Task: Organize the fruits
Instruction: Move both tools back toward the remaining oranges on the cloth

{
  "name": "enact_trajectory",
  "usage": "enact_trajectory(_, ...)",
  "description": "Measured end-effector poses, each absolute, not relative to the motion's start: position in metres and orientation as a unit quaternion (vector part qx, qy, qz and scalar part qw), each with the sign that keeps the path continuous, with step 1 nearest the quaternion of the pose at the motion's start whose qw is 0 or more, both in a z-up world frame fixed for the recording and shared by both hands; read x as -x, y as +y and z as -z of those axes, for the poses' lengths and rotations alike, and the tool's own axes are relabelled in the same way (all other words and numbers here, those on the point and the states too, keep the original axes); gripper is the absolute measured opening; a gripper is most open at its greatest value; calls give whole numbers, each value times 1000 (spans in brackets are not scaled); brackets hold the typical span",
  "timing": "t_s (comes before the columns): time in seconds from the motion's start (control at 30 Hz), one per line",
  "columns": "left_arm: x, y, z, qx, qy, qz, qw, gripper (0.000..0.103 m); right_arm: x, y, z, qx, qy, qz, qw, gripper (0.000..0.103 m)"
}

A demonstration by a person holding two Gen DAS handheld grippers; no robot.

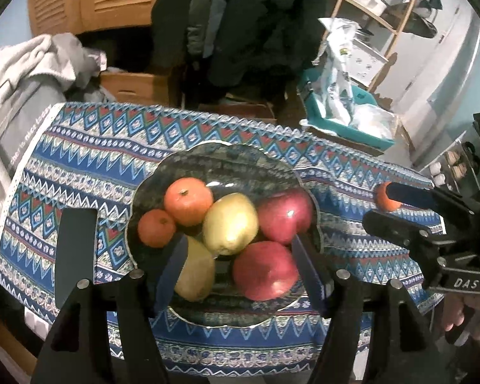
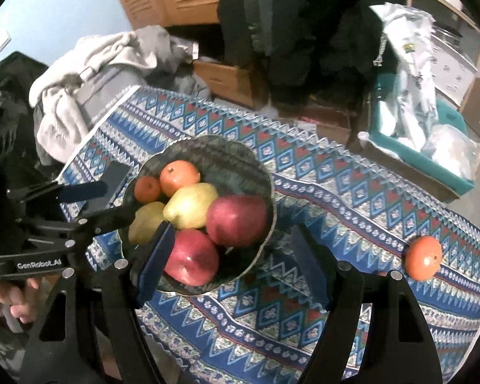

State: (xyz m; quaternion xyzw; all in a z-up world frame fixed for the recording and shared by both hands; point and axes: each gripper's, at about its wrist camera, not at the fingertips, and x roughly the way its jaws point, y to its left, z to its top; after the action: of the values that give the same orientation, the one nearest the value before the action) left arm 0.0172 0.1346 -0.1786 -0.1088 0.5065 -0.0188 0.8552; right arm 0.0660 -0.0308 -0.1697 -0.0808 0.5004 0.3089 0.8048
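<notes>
A dark bowl (image 1: 208, 155) (image 2: 240, 160) on the patterned tablecloth holds two oranges (image 1: 188, 201), two yellow pears (image 1: 230, 222) and two red apples (image 1: 265, 270). One loose orange (image 2: 423, 257) lies on the cloth to the bowl's right; in the left wrist view it (image 1: 385, 199) shows partly behind the right gripper's fingers. My left gripper (image 1: 240, 252) is open and empty, just above the bowl's near side. My right gripper (image 2: 230, 240) is open and empty, its left finger over the bowl's front edge.
A dark phone (image 1: 75, 249) lies on the cloth left of the bowl. A teal bin with plastic bags (image 2: 425, 134) stands beyond the table's right. Grey clothes (image 2: 89, 73), cardboard boxes and a wooden cabinet are behind the table.
</notes>
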Motion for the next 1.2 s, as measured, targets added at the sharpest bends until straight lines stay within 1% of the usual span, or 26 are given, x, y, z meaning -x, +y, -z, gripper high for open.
enact_trajectory(0.2,-20,112,170,90,502,32,860,73,-69,-59,161,70,491,-289,819,76)
enact_trajectory(0.33,-24,96,169,84,506,43,857,77,-70,-77,158,63,487,-278,825,77)
enact_trajectory(0.6,-31,65,166,61,508,53,857,77,-77,-118,154,52,484,-248,838,78)
enact_trajectory(0.7,-35,52,165,53,509,56,857,79,-79,-135,152,51,482,-234,843,81)
enact_trajectory(1.1,-55,6,163,16,515,74,854,79,-86,-190,145,48,473,-192,858,83)
enact_trajectory(1.2,-63,-4,164,7,515,78,854,82,-91,-206,148,43,478,-178,859,85)
